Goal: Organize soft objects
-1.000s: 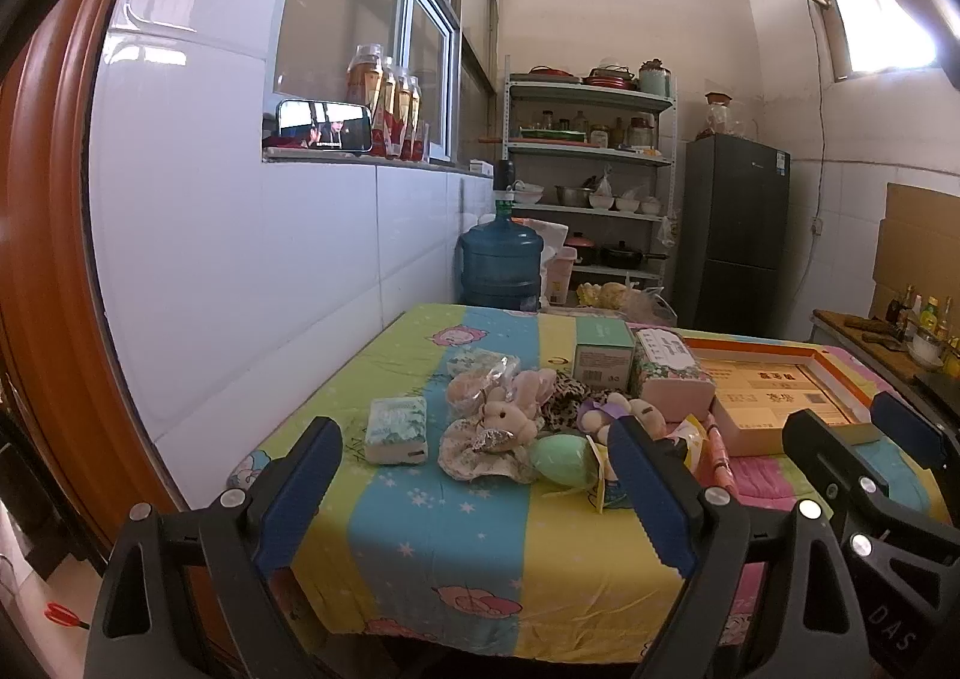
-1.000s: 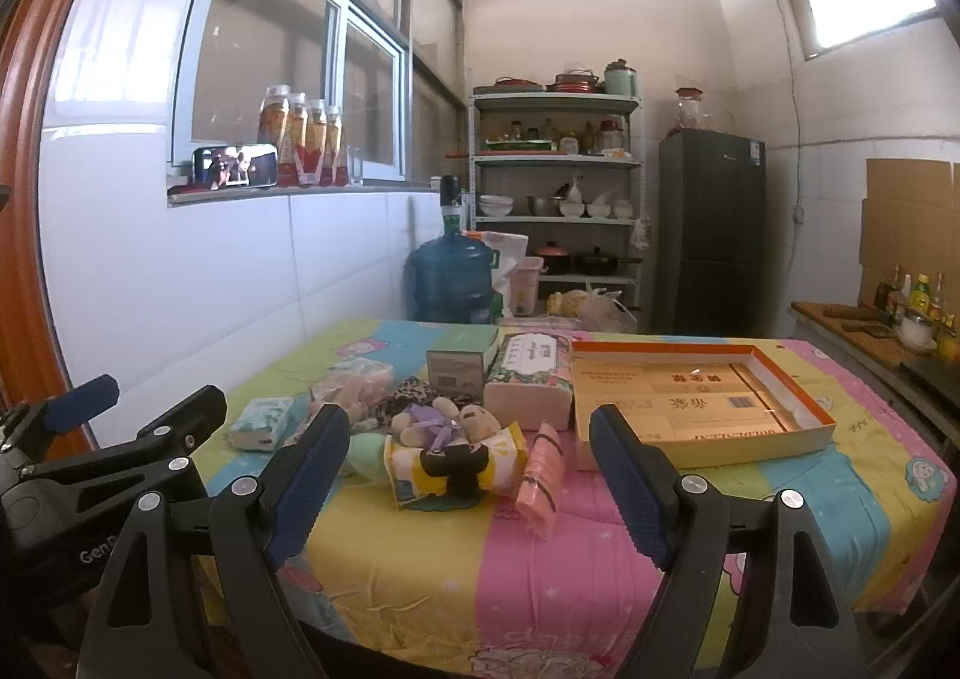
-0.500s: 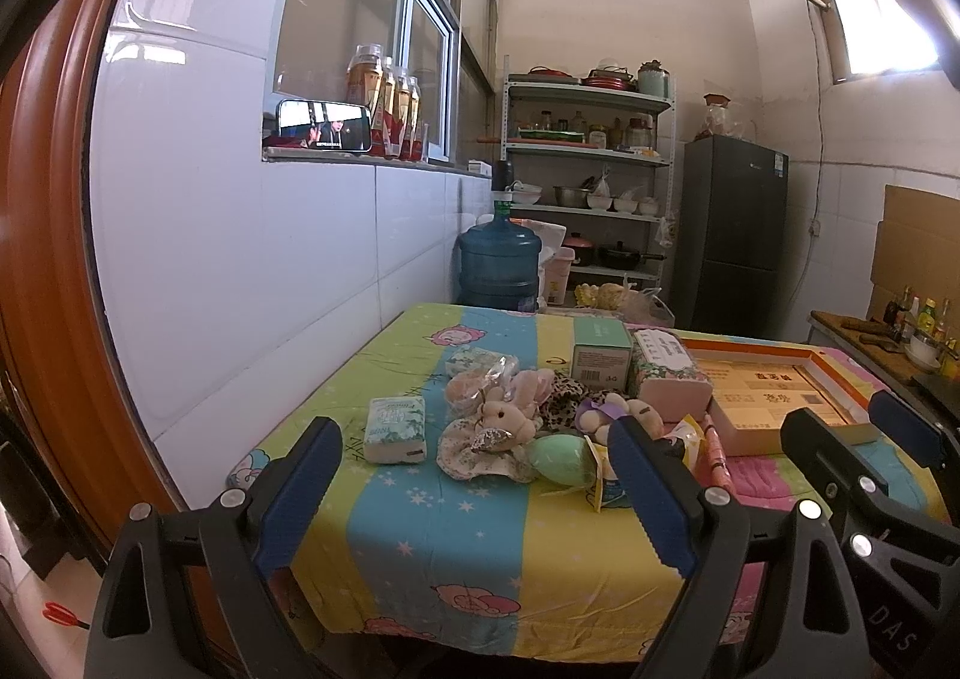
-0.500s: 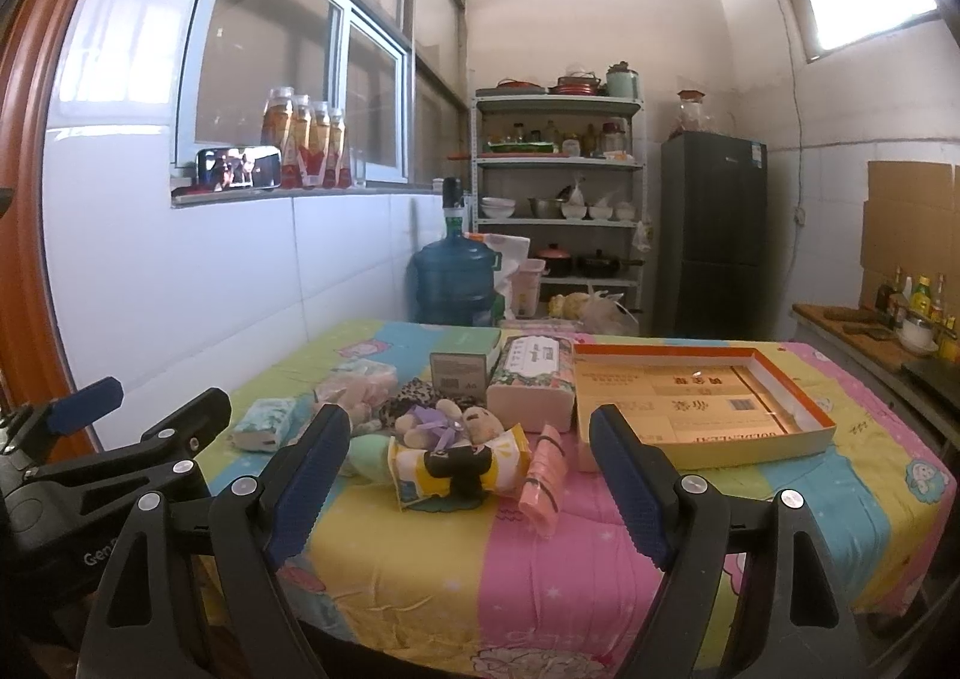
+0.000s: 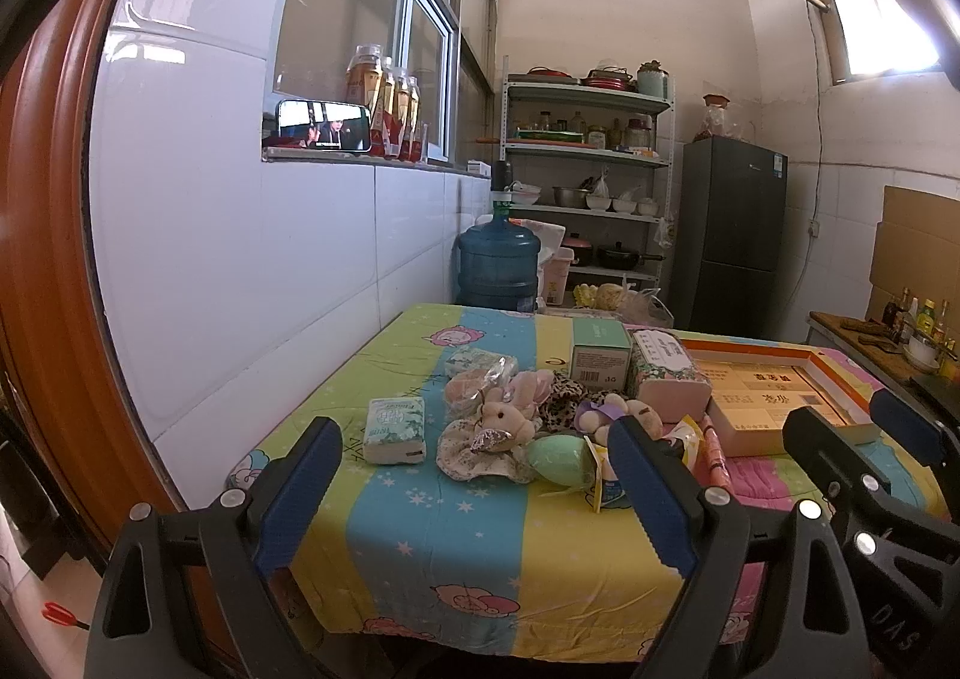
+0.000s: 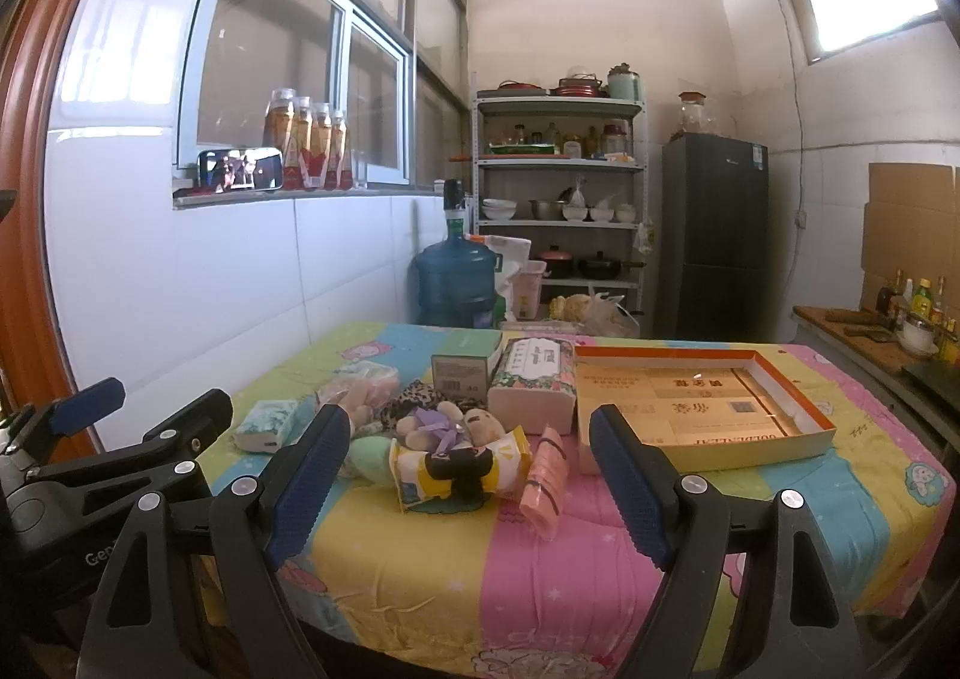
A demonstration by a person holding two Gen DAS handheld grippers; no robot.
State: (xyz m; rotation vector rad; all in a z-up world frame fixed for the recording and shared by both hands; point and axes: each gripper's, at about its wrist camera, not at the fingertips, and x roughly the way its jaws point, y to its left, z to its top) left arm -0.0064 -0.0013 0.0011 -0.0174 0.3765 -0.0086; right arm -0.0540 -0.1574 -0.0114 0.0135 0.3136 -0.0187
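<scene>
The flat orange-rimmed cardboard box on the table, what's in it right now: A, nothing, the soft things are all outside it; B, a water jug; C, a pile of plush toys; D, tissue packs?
A: the orange-rimmed box shows only its printed bottom, while the plush toys and tissue pack lie on the tablecloth to its left.

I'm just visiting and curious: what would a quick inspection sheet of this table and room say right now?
Surface: table under a striped cartoon tablecloth.
Job's things: plush bunny, small plush bears, green soft ball, tissue pack, pink tissue block, all piled mid-table; open flat cardboard box to the right, nothing soft inside it.
Clutter: green carton, pink wrapped packet.
Grippers: left claw and right claw open, holding nothing, short of the pile.
Cables: one wire on the far wall.
Surroundings: water jug, shelf rack, fridge.
</scene>
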